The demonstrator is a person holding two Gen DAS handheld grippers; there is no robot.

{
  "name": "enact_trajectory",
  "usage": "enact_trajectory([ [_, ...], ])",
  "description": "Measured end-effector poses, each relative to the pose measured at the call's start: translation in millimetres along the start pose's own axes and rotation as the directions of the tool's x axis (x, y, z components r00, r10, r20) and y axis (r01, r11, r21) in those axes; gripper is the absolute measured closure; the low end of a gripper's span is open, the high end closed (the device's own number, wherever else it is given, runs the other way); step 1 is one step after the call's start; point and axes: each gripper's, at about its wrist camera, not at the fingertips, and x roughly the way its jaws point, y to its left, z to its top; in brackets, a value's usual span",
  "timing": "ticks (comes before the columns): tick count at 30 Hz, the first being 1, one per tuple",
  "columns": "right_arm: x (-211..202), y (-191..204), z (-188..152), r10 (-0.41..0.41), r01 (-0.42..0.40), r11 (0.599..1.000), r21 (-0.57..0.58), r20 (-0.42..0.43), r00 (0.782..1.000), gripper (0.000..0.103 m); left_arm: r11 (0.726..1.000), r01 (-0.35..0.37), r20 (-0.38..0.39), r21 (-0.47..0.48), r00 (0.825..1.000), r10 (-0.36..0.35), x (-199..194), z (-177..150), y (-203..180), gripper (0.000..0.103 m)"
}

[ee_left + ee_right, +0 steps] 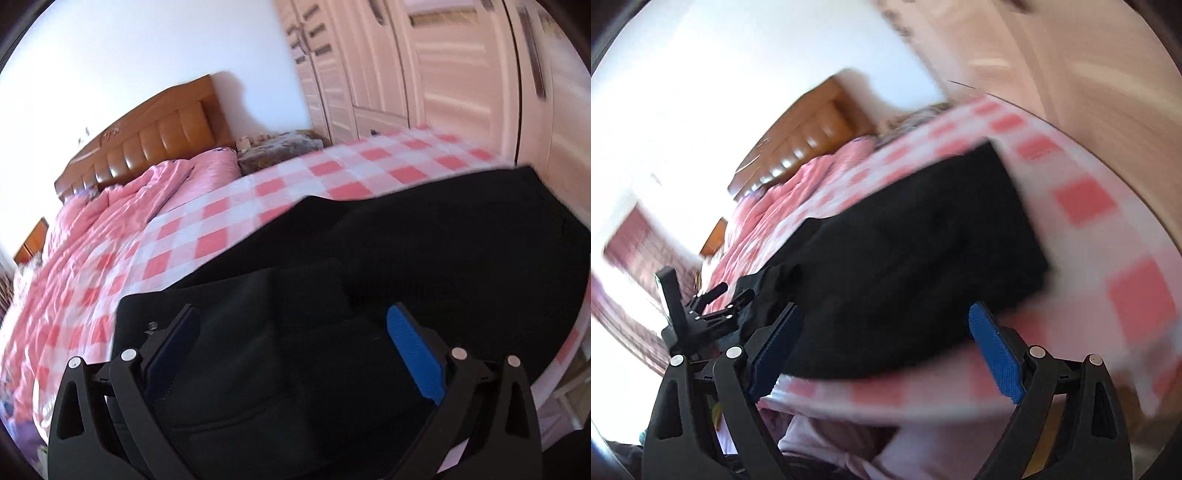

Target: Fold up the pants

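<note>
Two claws, left [291, 332] and right [884, 328], both spread | one black pants [406, 258] | one checked sheet [258, 192]

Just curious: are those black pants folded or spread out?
Folded, at least partly: the black pants lie as a compact block with doubled layers on the checked sheet.

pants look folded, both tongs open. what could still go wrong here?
1. The black pants lie close to the bed's near edge; a nudge could drag them off.
2. The left tongs hover open right over the cloth; a finger could snag a layer and undo the fold.
3. The right view is smeared with motion, so aiming the right tongs now looks unreliable.
</note>
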Motion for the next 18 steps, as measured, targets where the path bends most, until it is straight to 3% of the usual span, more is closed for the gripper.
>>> enact_trajectory([
  [6,33,-14,-2,-0.013,0.018,0.999,0.040,-0.112,0.994,0.015,0.998,-0.016,-0.143,0.057,0.989,0.024,45,-12,-20,0.001],
  [9,46,-9,2,-0.026,0.029,0.999,0.022,-0.149,0.988,0.012,0.998,0.039,-0.152,-0.042,0.987,-0.045,52,-17,-9,0.001],
  [14,60,1,13,-0.055,0.060,0.998,0.017,-0.201,0.978,0.004,0.997,0.045,-0.156,-0.056,0.986,-0.053,54,-18,-7,0.001],
  [18,52,-17,17,-0.085,0.101,0.988,0.114,-0.136,0.987,0.005,0.996,0.060,-0.150,-0.073,0.986,-0.070,52,-20,-4,0.001],
])
